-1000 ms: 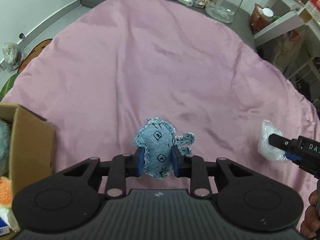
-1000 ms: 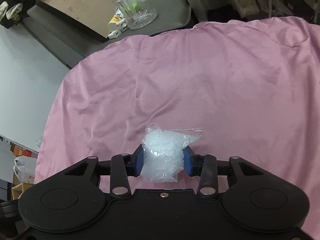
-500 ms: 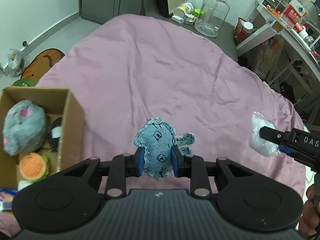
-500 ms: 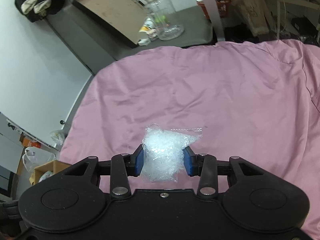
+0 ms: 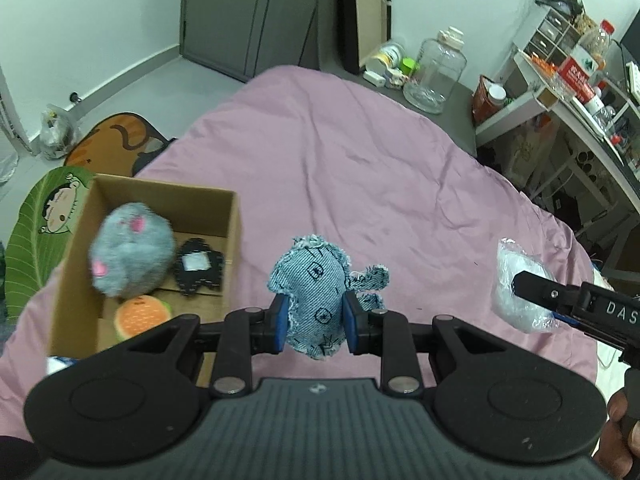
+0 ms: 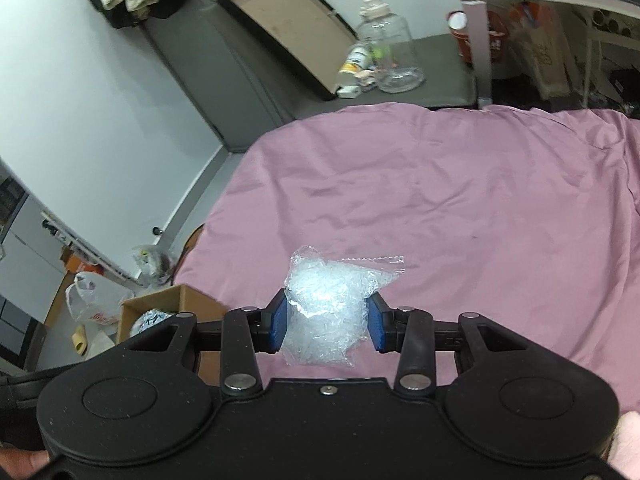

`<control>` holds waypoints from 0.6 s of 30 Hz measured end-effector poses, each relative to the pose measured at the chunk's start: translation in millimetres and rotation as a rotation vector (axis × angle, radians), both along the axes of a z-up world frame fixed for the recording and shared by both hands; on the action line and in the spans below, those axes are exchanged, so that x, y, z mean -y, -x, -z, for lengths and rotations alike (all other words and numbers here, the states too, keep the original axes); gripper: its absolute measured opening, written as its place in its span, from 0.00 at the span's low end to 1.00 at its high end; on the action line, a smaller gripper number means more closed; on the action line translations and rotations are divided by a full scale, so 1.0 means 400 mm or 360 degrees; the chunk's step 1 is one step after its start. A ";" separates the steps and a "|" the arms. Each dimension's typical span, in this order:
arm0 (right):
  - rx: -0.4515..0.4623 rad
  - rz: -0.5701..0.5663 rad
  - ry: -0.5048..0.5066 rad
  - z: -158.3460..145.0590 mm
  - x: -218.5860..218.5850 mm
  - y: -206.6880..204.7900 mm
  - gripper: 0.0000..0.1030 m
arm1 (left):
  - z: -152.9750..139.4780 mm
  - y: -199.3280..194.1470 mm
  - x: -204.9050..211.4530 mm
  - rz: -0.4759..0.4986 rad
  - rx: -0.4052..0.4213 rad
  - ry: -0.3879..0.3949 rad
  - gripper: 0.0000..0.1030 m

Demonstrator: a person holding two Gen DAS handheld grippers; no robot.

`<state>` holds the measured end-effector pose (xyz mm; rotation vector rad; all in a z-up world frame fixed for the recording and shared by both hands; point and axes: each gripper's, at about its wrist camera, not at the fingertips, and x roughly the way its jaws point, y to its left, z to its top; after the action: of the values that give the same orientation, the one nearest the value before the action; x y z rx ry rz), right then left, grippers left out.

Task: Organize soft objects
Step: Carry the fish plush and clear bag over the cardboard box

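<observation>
My left gripper (image 5: 314, 322) is shut on a blue denim stuffed toy (image 5: 316, 288) and holds it above the pink bedspread (image 5: 360, 152). An open cardboard box (image 5: 230, 224) lies on the bed to its left, holding a grey fluffy plush (image 5: 130, 250), a black crocheted figure (image 5: 198, 266) and an orange plush fruit (image 5: 140, 316). My right gripper (image 6: 327, 326) is shut on a clear plastic bag of white filling (image 6: 330, 300); it also shows at the right of the left wrist view (image 5: 516, 284). The box shows at lower left of the right wrist view (image 6: 176, 304).
A dark bench at the bed's far end carries a big glass jar (image 5: 438, 70) and small bottles. White shelves (image 5: 560, 92) with clutter stand at the right. A leaf-shaped mat (image 5: 36, 240) and an orange cat mat (image 5: 116, 140) lie on the floor left of the bed.
Both grippers have risen and tilted up with their objects still held. The cardboard box and its toys have come fully into the left wrist view.
</observation>
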<state>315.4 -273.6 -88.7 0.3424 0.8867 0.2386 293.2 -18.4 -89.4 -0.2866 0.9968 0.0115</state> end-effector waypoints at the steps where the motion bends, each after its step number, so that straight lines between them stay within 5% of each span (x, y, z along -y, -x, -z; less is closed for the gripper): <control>1: 0.0005 -0.0009 0.0000 -0.005 -0.012 0.006 0.38 | -0.007 0.009 -0.015 -0.0012 0.0003 0.0007 0.26; 18: 0.0089 -0.0126 0.0052 -0.060 -0.181 0.107 0.38 | -0.053 0.108 -0.155 -0.0071 0.0075 0.0074 0.26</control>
<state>272.7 -201.1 -64.9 0.2692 0.8490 0.3054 249.9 43.6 -68.4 -0.3502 0.9449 0.0222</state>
